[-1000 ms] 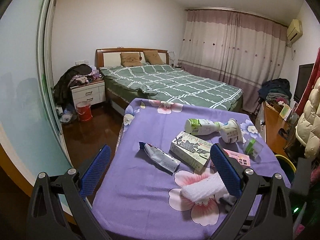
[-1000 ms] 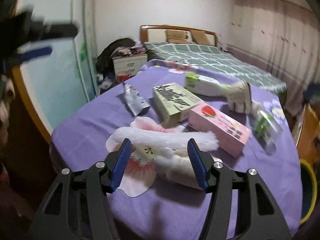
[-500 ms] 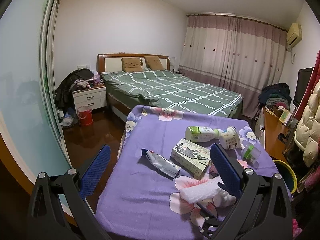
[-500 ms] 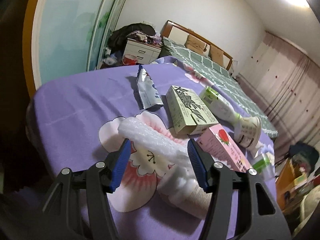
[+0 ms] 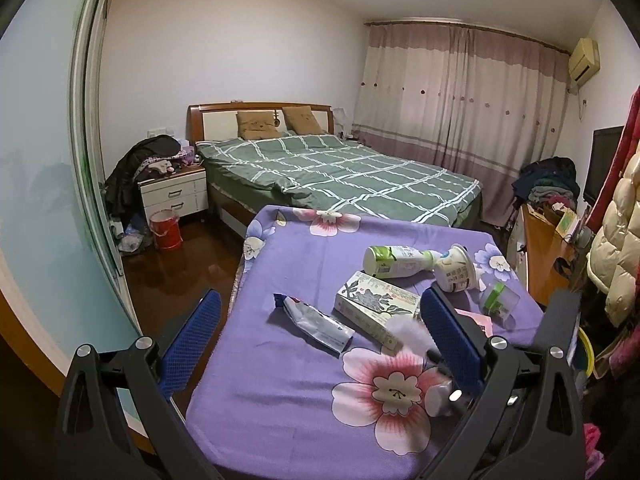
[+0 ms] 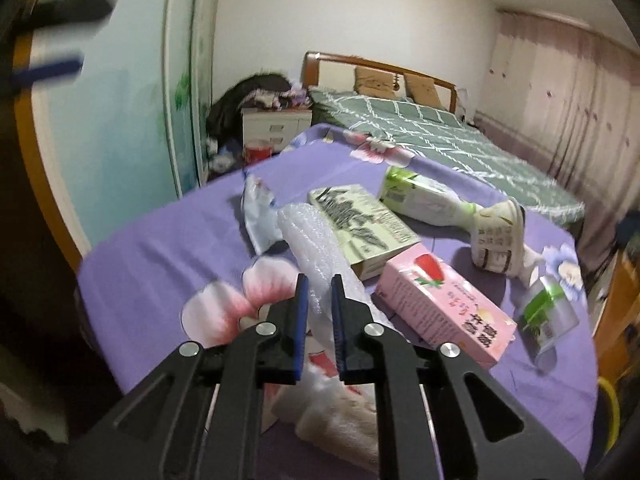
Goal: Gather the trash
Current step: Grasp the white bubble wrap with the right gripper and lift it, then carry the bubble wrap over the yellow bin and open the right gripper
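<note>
Trash lies on a purple flowered table (image 5: 288,408). My right gripper (image 6: 319,294) is shut on a roll of white bubble wrap (image 6: 310,236), which points away toward a green carton (image 6: 360,228). A pink strawberry carton (image 6: 444,304), a foil pouch (image 6: 258,212), a white-green bottle (image 6: 420,198), a paper cup (image 6: 496,240) and a small clear cup (image 6: 548,312) lie around it. My left gripper (image 5: 316,328) is open and empty, above the table's near left edge. In its view the bubble wrap (image 5: 408,330) shows behind the right finger, beside the pouch (image 5: 316,322) and green carton (image 5: 376,308).
A bed with a green checked cover (image 5: 340,176) stands beyond the table. A nightstand (image 5: 174,196) and a red bucket (image 5: 165,229) are at the left by a sliding door. A wooden desk (image 5: 544,256) with clutter is at the right. A yellow-rimmed bin (image 5: 586,350) sits by the table's right side.
My right gripper has closed on the bubble wrap roll, which now points away instead of lying across the fingers. The left gripper has drawn back and up, still open.
</note>
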`<move>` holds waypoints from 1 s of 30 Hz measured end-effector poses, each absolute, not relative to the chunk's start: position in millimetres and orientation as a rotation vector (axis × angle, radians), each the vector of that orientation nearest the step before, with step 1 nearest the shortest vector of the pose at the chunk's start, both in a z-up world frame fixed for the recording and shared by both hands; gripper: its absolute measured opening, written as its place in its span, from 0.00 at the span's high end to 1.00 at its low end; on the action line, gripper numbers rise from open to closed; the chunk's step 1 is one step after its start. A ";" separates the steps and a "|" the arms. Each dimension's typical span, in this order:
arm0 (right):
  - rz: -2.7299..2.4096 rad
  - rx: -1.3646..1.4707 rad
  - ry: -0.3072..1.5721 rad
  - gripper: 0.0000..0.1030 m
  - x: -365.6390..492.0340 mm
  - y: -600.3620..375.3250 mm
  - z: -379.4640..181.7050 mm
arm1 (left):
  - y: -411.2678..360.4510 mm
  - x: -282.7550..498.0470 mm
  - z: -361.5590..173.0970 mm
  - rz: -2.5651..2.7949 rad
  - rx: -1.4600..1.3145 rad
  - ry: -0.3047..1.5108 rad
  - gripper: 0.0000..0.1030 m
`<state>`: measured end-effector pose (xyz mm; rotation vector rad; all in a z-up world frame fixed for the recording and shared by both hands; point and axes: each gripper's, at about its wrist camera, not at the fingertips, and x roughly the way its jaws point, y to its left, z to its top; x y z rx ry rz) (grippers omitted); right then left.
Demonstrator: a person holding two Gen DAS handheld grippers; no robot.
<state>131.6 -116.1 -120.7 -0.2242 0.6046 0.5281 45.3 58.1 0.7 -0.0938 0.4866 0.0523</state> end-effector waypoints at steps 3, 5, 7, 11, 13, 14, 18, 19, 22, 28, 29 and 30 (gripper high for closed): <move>0.524 -0.135 0.586 0.89 133.9 -135.9 -106.7 | 53.9 47.1 -0.6 0.042 -0.088 0.493 0.05; 0.515 -0.085 0.573 0.89 134.2 -150.0 -99.0 | 50.5 48.8 -1.7 0.034 -0.085 0.498 0.05; 0.493 -0.038 0.549 0.89 132.3 -168.0 -89.6 | 46.6 51.2 -3.8 0.020 -0.083 0.507 0.05; 0.415 0.034 0.513 0.89 125.2 -209.2 -76.8 | 30.8 60.0 -14.8 -0.024 -0.072 0.536 0.05; 0.363 0.072 0.501 0.89 120.3 -233.6 -71.1 | 18.2 66.3 -24.3 -0.055 -0.066 0.563 0.05; 0.339 0.088 0.496 0.89 116.8 -245.0 -69.8 | 11.6 69.5 -29.5 -0.070 -0.062 0.578 0.05; 0.182 0.139 0.468 0.89 104.9 -303.0 -65.2 | -22.1 81.8 -56.3 -0.143 -0.049 0.650 0.05; 0.136 0.151 0.461 0.89 101.1 -318.5 -64.9 | -31.3 83.7 -62.7 -0.156 -0.042 0.666 0.05; 0.021 0.175 0.462 0.89 96.7 -359.7 -70.1 | -54.8 87.2 -77.7 -0.205 -0.026 0.703 0.05; -0.181 0.249 0.505 0.89 104.8 -441.9 -99.7 | -84.8 89.7 -86.7 -0.239 0.016 0.723 0.05; -0.205 0.269 0.516 0.89 108.3 -457.9 -107.1 | -87.2 90.2 -86.9 -0.237 0.017 0.724 0.05; -0.223 0.279 0.524 0.89 110.6 -467.6 -112.1 | -87.3 89.9 -86.8 -0.237 0.018 0.724 0.05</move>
